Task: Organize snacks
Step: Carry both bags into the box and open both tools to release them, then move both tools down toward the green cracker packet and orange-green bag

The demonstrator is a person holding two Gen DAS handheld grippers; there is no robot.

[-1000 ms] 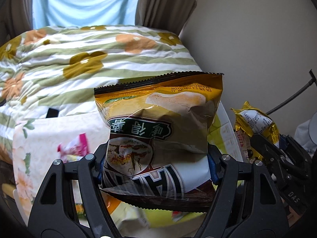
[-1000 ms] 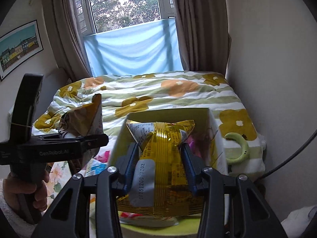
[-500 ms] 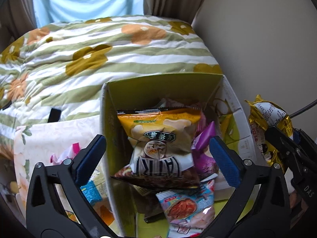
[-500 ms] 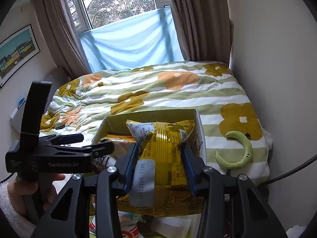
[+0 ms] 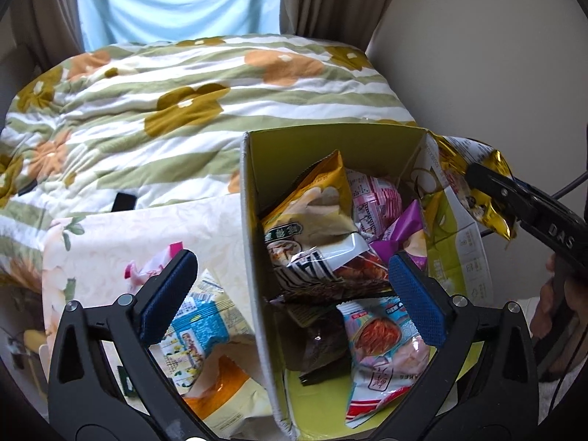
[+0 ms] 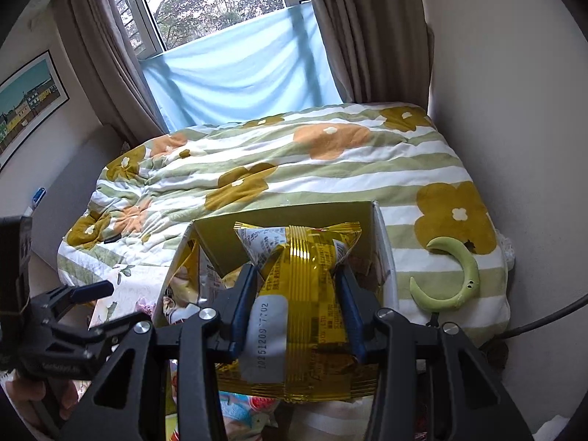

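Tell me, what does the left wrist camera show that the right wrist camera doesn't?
Only the left wrist view looks down into the box: a pink noodle packet, a purple packet, and a blue-and-white packet outside it. Only the right wrist view shows the window, a framed picture and a green crescent. Both show the cardboard box, the flowered quilt and the gold packet in the right gripper.

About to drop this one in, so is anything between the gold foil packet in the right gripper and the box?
Nothing visible blocks it. The gold foil snack packet sits clamped in the right gripper, above the open green cardboard box, which has no lid.
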